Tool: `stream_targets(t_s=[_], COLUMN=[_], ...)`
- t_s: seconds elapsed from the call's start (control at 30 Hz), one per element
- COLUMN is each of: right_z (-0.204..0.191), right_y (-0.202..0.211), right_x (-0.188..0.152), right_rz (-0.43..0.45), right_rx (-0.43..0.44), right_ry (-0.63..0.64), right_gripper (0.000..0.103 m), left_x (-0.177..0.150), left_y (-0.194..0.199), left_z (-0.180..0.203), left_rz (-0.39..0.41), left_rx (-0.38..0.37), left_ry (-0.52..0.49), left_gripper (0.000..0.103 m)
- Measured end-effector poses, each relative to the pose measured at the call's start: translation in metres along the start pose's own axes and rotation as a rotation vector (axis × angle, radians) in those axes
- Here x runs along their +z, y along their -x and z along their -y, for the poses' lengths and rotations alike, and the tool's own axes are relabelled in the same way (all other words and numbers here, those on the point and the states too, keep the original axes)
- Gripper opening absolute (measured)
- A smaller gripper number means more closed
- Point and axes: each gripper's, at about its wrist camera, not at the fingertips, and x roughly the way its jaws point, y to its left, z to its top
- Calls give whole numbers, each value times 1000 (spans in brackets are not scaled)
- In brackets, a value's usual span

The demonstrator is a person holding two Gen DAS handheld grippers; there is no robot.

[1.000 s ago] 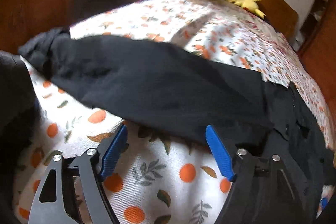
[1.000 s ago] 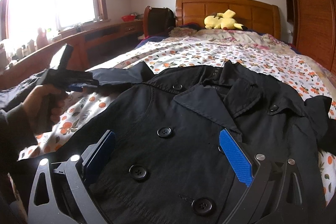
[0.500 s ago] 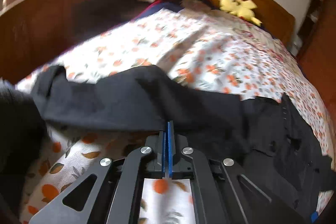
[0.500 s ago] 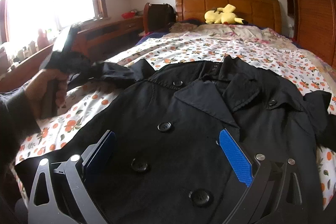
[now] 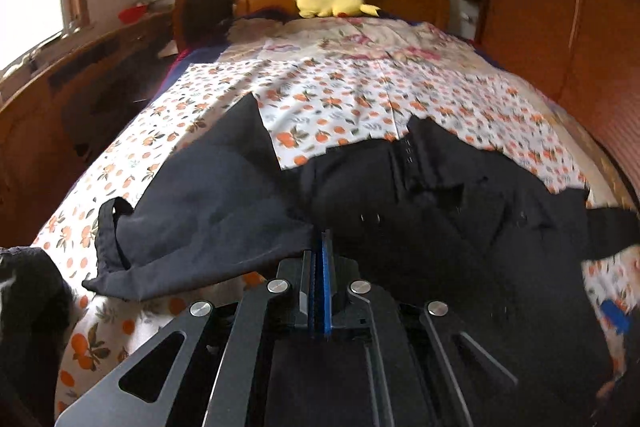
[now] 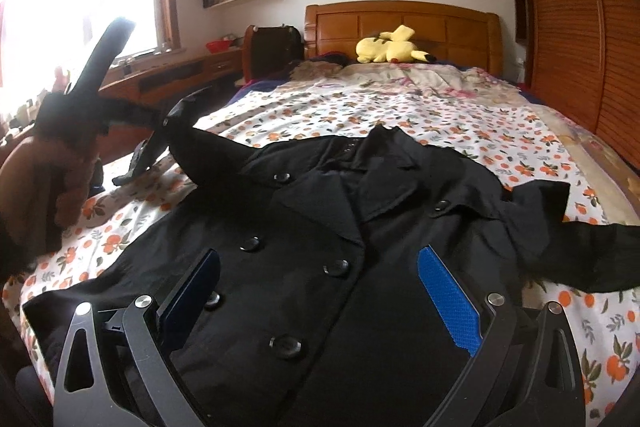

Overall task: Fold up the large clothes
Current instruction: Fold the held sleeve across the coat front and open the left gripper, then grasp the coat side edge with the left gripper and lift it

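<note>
A black double-breasted coat [image 6: 360, 267] lies front up on the bed, collar toward the headboard. My left gripper [image 5: 320, 251] is pinched on the edge of the coat's left sleeve [image 5: 200, 223], with fabric between the blue pads; its jaws are just starting to open. In the right wrist view the left gripper [image 6: 168, 123], held by a hand [image 6: 44, 171], lifts the sleeve [image 6: 208, 151] into a peak above the bedsheet. My right gripper [image 6: 318, 253] hovers open over the coat's buttoned front, with nothing gripped. The other sleeve [image 6: 580, 255] trails off to the right.
An orange-print bedsheet [image 6: 460, 131] covers the bed. A yellow plush toy [image 6: 388, 49] lies by the wooden headboard [image 6: 400, 23]. A wooden desk [image 6: 172, 75] runs along the left under the window; a wooden wardrobe [image 6: 572, 27] stands on the right.
The left gripper shut on the sleeve's edge, then rose and swung toward the coat's body, lifting the sleeve off the sheet. The right gripper stayed open and shifted slightly over the coat.
</note>
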Motion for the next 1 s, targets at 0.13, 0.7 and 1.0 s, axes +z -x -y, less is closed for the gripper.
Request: stream_targets(t_s=[0.13, 0.7, 1.0], right_z=[2, -36, -45], right_y=[4, -8, -17], right_x=[3, 8, 5], right_rz=[13, 3, -13], right_rx=[3, 76, 81], right_ry=[-4, 51, 65], right_gripper=[96, 96, 96], left_x=[-23, -49, -52], left_y=[6, 41, -25], left_z=[4, -89, -179], left_rz=[-22, 32, -54], left_rx=[-20, 43, 191], left_ry=[-26, 44, 180], left_gripper=[37, 64, 64])
